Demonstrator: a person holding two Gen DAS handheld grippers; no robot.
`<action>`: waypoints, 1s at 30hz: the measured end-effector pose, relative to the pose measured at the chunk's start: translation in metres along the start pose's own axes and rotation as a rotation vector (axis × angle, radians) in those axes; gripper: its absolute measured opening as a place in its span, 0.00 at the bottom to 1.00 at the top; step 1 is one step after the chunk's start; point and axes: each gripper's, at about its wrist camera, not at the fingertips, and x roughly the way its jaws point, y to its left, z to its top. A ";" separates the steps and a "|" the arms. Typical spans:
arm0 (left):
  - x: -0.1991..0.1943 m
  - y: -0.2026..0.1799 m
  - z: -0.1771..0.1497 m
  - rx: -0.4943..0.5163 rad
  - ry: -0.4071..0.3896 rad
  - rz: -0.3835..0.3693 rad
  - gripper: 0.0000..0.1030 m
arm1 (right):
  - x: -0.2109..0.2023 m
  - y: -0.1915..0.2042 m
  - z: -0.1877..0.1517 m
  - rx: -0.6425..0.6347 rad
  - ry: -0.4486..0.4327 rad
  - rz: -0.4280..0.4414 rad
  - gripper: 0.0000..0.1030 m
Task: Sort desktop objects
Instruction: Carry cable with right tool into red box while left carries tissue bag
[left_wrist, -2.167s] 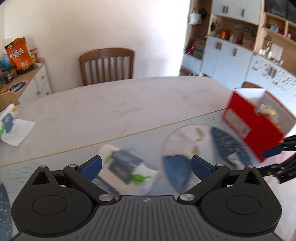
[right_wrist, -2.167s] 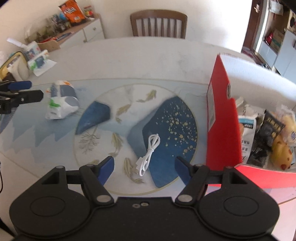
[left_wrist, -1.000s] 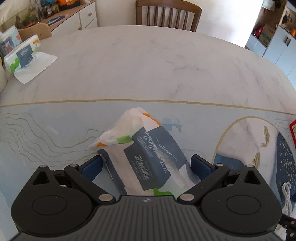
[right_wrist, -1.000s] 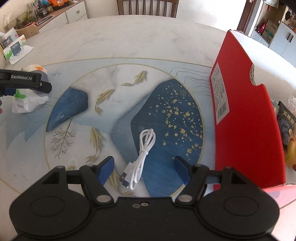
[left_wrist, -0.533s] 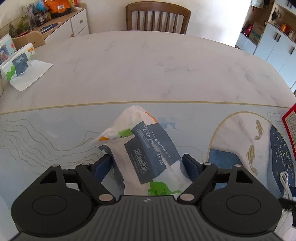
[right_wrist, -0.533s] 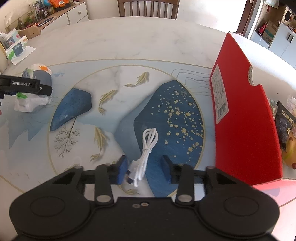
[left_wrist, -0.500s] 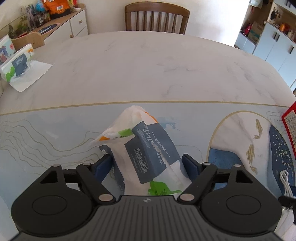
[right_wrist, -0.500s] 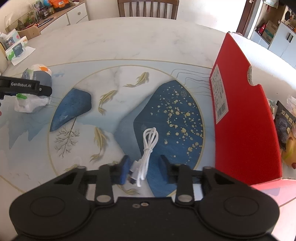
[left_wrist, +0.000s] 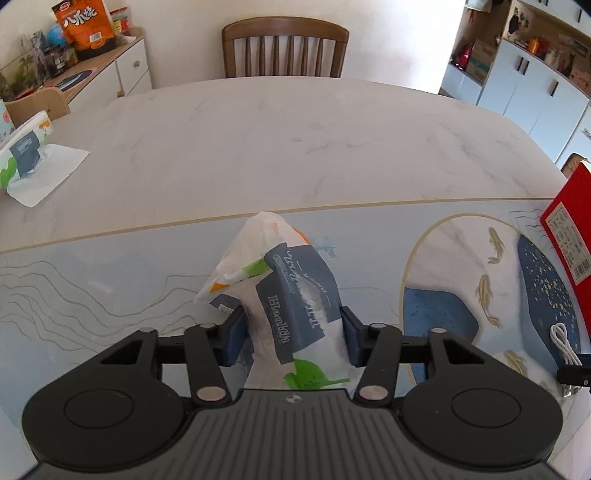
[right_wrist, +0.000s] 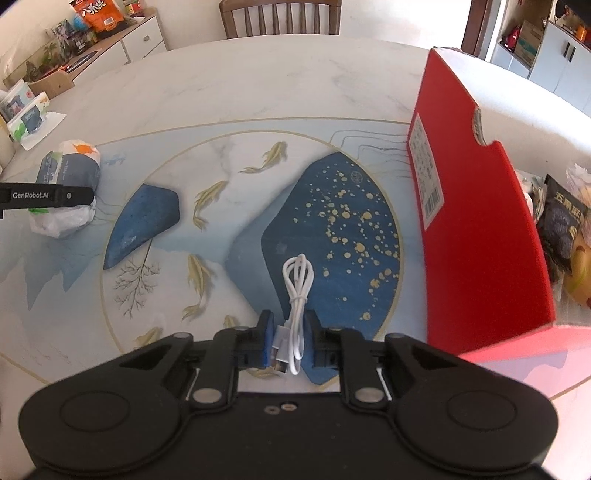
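**Both grippers closed on their picks over the printed mat**

In the left wrist view we have the left gripper (left_wrist: 291, 338) pinched onto the tissue pack (left_wrist: 291, 295), a soft white packet with a dark blue label and green and orange marks. Both blue pads (left_wrist: 232, 341) press into its sides, and the packet bulges up and forward between them, its crumpled top pointing toward the far edge of the mat (left_wrist: 110, 280). The pack lies on the pale blue part of that mat, just this side of the gold border line. Beyond it the marble table (left_wrist: 295, 140) runs back to a wooden chair (left_wrist: 284, 48). At the far left a second tissue pack (left_wrist: 24, 151) lies on a white sheet (well apart from our work). At the right edge we see a corner of the red box (left_wrist: 569, 236) and, below it, the white cable (left_wrist: 563, 341).

In the right wrist view our right gripper (right_wrist: 289, 341) has its fingers drawn close together around the near end of the white cable (right_wrist: 297, 291), which is bundled in a loop; the plug end sits between the pads and the loop stretches forward over the dark blue, gold-speckled patch of the mat (right_wrist: 221, 155). The red box (right_wrist: 480, 221) stands just to the right with its open side facing away, and snack packets (right_wrist: 563, 225) show inside. Far to the left, the left gripper's finger (right_wrist: 48, 194) crosses the tissue pack (right_wrist: 68, 184), which rests near the mat's left border
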 end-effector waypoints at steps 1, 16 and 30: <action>-0.002 0.000 0.000 0.000 0.001 -0.007 0.47 | -0.001 -0.001 -0.001 0.004 -0.001 0.001 0.16; -0.040 -0.024 -0.023 0.087 0.002 -0.108 0.46 | -0.026 -0.010 -0.011 0.042 -0.029 0.038 0.08; -0.076 -0.052 -0.034 0.144 0.000 -0.203 0.46 | -0.067 -0.009 -0.014 0.057 -0.092 0.104 0.07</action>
